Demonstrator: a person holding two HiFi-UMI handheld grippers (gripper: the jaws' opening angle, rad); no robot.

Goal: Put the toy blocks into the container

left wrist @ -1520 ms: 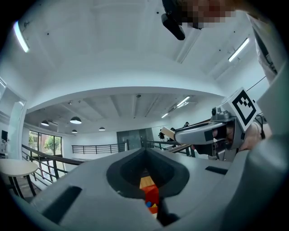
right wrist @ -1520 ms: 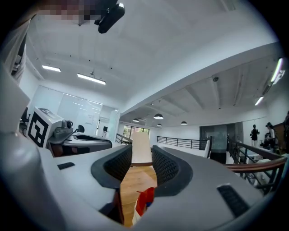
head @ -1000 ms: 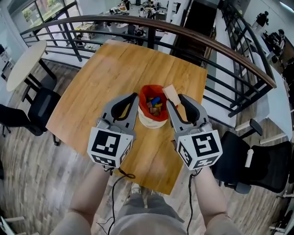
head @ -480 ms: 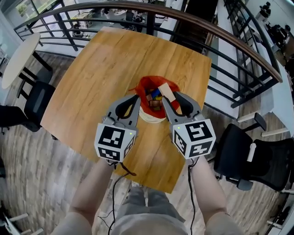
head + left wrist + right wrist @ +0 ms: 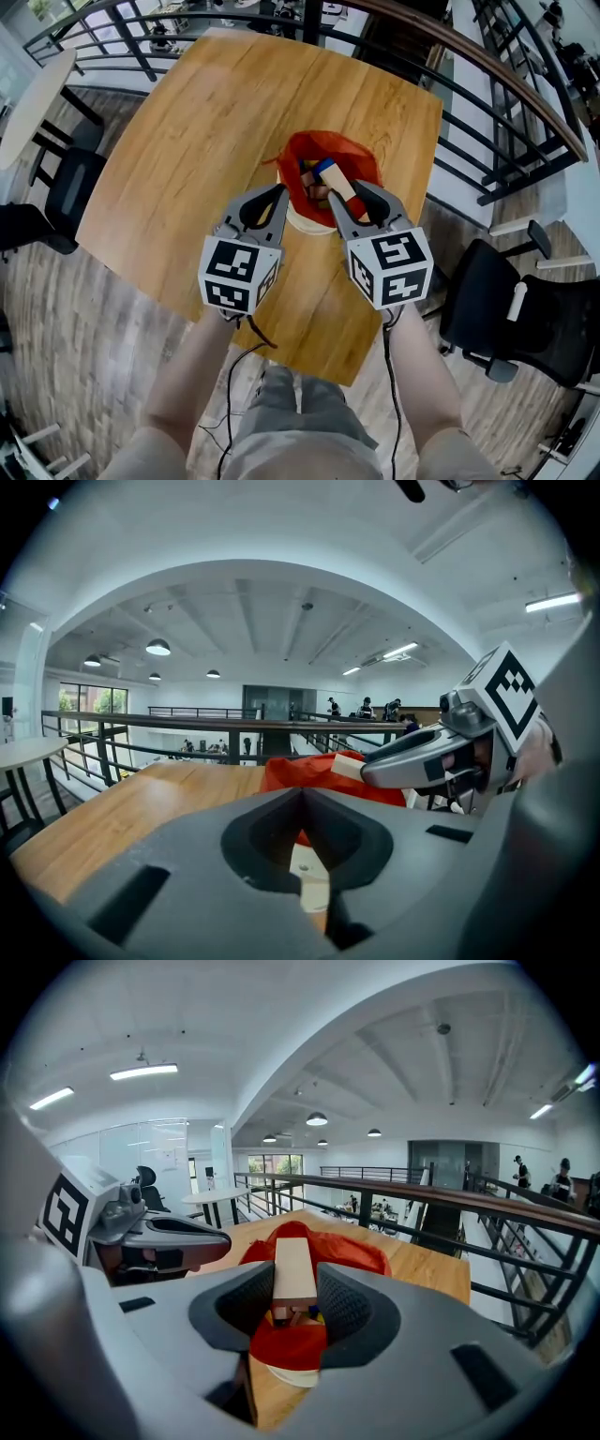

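Both grippers have sunk toward the table (image 5: pixel 216 122). My right gripper (image 5: pixel 345 195), jaws partly open, clamps a pale wooden block (image 5: pixel 336 181) above the red-lined container (image 5: pixel 361 155), ready to drop. Just left, my left gripper (image 5: pixel 280 194) is closed and empty.

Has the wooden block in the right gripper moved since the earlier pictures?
Yes. Against the container, the wooden block went leftward, from beside its right rim to over its red opening.
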